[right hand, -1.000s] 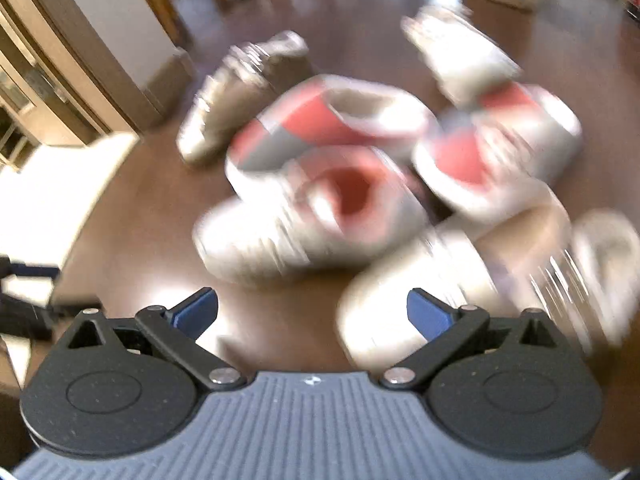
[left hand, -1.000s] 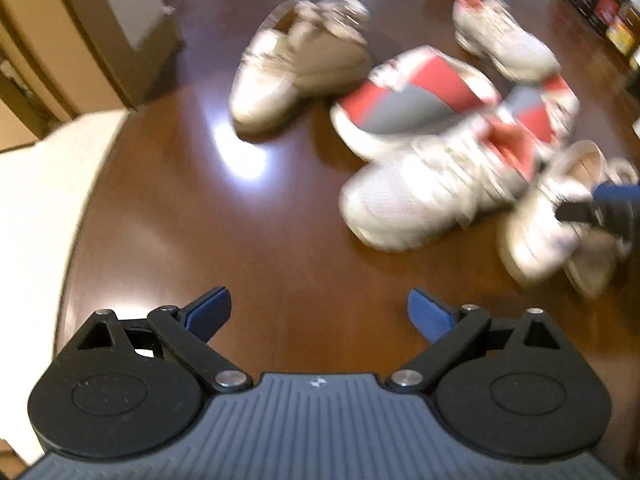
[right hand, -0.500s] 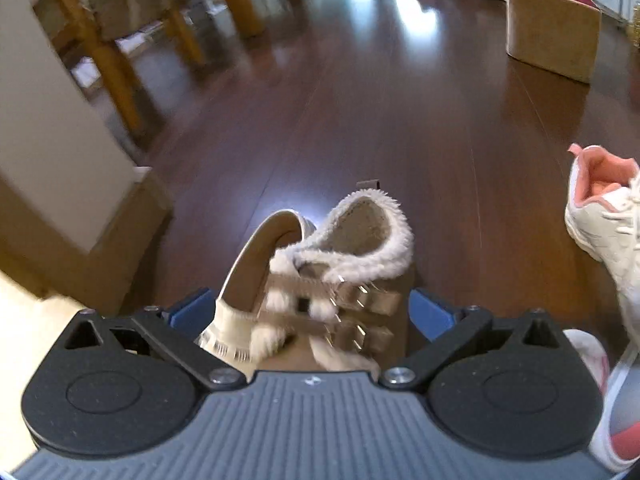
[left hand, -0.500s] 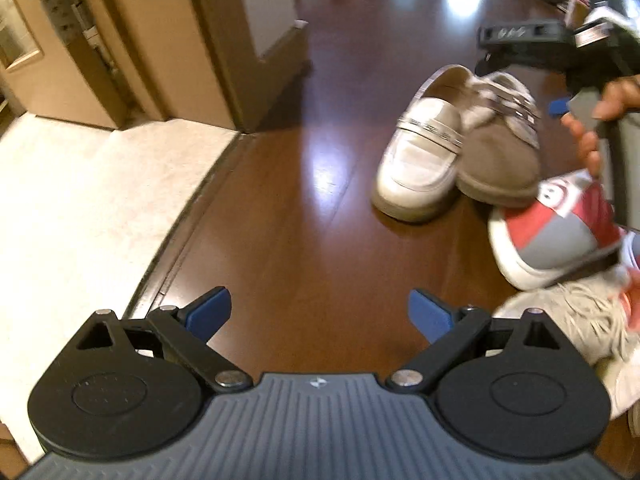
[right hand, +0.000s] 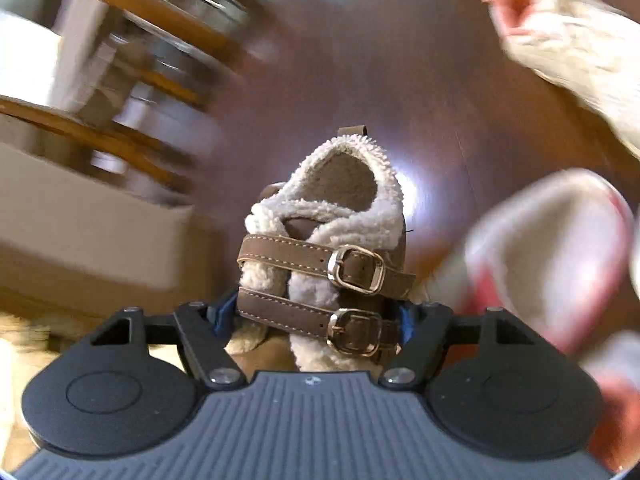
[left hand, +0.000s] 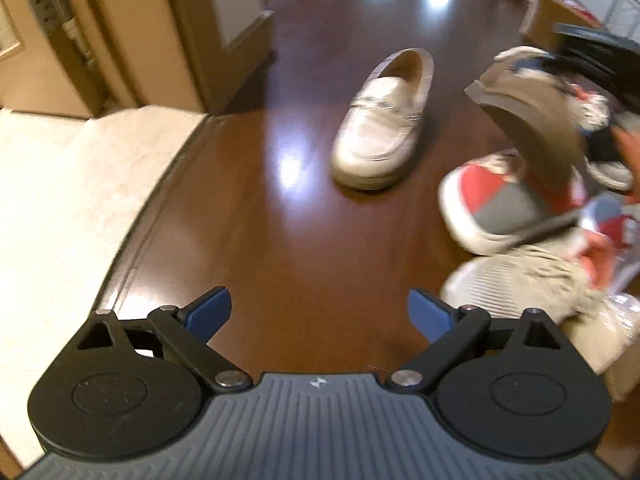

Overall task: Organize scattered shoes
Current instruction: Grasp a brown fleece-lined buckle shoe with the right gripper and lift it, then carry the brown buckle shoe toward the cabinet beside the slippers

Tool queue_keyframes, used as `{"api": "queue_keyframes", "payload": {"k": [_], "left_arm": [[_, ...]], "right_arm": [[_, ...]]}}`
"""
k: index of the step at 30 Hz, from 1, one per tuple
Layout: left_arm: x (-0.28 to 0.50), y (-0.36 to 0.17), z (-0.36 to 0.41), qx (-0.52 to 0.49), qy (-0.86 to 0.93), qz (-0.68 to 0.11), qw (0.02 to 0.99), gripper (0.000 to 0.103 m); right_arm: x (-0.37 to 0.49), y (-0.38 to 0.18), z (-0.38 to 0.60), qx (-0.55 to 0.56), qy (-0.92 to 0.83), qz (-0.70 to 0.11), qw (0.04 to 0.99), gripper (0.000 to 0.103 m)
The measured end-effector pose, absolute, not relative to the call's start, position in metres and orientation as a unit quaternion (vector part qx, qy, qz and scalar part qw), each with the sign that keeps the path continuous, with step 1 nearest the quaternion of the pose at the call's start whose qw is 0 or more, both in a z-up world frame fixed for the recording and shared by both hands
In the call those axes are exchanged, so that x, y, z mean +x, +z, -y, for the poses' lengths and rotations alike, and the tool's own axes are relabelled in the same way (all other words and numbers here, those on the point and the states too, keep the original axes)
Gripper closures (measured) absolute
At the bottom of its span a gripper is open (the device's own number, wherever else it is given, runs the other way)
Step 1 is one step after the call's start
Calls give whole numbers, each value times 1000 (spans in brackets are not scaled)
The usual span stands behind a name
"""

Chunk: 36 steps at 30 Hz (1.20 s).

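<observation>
Between your right gripper's (right hand: 316, 318) closing jaws sits the fleece-lined buckle shoe (right hand: 332, 248), lifted above the wooden floor (left hand: 288, 240). Your left gripper (left hand: 319, 310) is spread wide, empty, near the white loafer (left hand: 384, 124).

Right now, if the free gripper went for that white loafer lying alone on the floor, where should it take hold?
Probably at the heel end of the white loafer: its open collar faces away from the left gripper and gives thin side walls to pinch. Come from above, jaws across the width; its sides are clear of other shoes.
</observation>
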<state>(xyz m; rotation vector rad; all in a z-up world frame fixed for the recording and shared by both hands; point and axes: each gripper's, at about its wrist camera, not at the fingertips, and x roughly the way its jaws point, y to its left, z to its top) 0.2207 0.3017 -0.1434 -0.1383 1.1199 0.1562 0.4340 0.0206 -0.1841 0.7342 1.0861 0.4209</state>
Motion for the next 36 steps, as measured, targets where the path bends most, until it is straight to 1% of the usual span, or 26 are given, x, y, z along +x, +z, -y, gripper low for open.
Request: {"api": "queue_keyframes", "payload": {"k": [2, 4, 6, 7, 10, 12, 13, 14, 17, 18, 19, 21, 22, 24, 25, 26, 27, 29, 32, 36], "left_arm": [[217, -138, -287, -61, 54, -530, 844, 6], [213, -129, -244, -43, 16, -531, 846, 6], [213, -125, -209, -31, -11, -534, 845, 6], [213, -124, -193, -27, -26, -536, 844, 6], [217, -119, -122, -5, -90, -543, 835, 6], [221, -113, -68, 24, -141, -546, 826, 6], [220, -113, -46, 46, -156, -546, 822, 6], [217, -114, -24, 69, -170, -546, 818, 6], [206, -115, 25, 135, -200, -544, 803, 6], [202, -116, 38, 156, -207, -543, 799, 6], [198, -116, 48, 173, -214, -542, 794, 6], [190, -120, 66, 211, -228, -542, 781, 6], [189, -123, 72, 223, -231, -543, 776, 6], [188, -129, 82, 243, -235, -545, 767, 6], [188, -132, 88, 250, -237, -547, 763, 6], [189, -136, 95, 259, -238, -548, 759, 6], [190, -140, 102, 267, -241, -547, 756, 6], [191, -145, 111, 281, -249, -542, 752, 6], [196, -151, 132, 316, -255, -523, 750, 6], [203, -154, 160, 344, -265, -498, 751, 6]], "right_arm": [[369, -154, 35, 336, 219, -483, 778, 31], [313, -135, 88, 324, 204, -483, 787, 30], [266, -125, 134, 298, 170, -491, 800, 30], [237, -124, 163, 267, 142, -499, 812, 30], [168, -135, 235, 152, 66, -514, 841, 29], [141, -156, 264, 75, 41, -516, 852, 28], [134, -167, 274, 51, 37, -515, 855, 27], [127, -178, 284, 28, 32, -513, 857, 23], [116, -219, 316, 27, -10, -514, 857, 13], [113, -233, 327, 31, -27, -515, 856, 12], [107, -241, 336, 52, -37, -511, 857, 5], [87, -237, 341, 88, -53, -494, 864, 1], [78, -235, 342, 98, -61, -485, 867, 1], [72, -235, 342, 95, -65, -475, 872, 1], [71, -236, 341, 89, -65, -471, 875, 4], [70, -236, 340, 84, -65, -466, 878, 21], [74, -237, 340, 75, -62, -467, 879, 21], [97, -239, 343, 59, -50, -476, 876, 26], [129, -236, 361, 63, -38, -474, 877, 27], [175, -241, 419, 53, -40, -466, 882, 27]]}}
